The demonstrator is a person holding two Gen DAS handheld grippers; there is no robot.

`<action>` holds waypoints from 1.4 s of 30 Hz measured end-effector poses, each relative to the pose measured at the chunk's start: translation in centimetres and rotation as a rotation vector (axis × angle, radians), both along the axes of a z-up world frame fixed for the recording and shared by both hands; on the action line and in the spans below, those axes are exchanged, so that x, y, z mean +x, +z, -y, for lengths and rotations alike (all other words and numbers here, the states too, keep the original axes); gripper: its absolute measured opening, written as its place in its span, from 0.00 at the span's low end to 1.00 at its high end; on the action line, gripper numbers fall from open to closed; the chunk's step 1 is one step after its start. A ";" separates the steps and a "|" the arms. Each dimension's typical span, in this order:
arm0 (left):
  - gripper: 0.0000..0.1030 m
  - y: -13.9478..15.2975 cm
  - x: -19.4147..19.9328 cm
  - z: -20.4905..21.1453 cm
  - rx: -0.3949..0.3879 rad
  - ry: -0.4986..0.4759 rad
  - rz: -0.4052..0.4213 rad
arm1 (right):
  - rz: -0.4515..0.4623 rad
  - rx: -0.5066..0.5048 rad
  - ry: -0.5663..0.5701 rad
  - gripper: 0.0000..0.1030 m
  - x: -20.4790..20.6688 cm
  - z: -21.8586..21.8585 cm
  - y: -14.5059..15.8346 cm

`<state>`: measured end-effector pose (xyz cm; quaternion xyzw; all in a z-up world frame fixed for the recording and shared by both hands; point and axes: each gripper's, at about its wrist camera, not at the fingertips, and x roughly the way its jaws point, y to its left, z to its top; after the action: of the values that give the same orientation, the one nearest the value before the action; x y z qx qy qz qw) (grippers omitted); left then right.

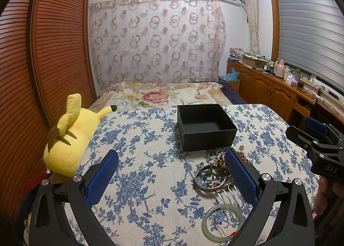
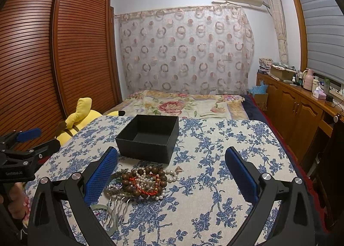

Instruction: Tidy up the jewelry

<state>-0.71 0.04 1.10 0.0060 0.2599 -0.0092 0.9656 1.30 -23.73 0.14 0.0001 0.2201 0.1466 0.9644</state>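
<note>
Jewelry pile (image 2: 142,181), comb prongs toward camera, before black box (image 2: 148,138); both claws spread, empty.

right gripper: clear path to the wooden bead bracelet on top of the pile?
Probably yes. The right gripper has its jaws open and empty, and the wooden bead bracelet lies on top of the jewelry pile between them, uncovered, though pearl strands tangle with it.
</note>
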 end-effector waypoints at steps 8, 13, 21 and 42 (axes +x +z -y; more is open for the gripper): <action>0.93 -0.1 0.0 0.0 -0.001 0.001 0.000 | 0.000 0.002 0.001 0.98 0.0 0.0 0.1; 0.93 0.0 0.1 0.1 -0.002 -0.001 -0.010 | -0.006 0.002 0.003 0.98 0.1 -0.4 -0.1; 0.93 -1.8 1.1 -0.1 -0.002 -0.033 -0.063 | -0.044 0.000 0.058 0.91 0.5 -0.4 -1.0; 0.93 -7.9 3.8 -0.5 -0.015 -0.106 -0.243 | -0.236 -0.077 0.355 0.44 3.8 -5.4 -6.3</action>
<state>3.11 0.52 -6.82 0.0114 0.3740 -0.0630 0.9252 5.07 -18.30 -6.12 -0.0584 0.3334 0.3047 0.8903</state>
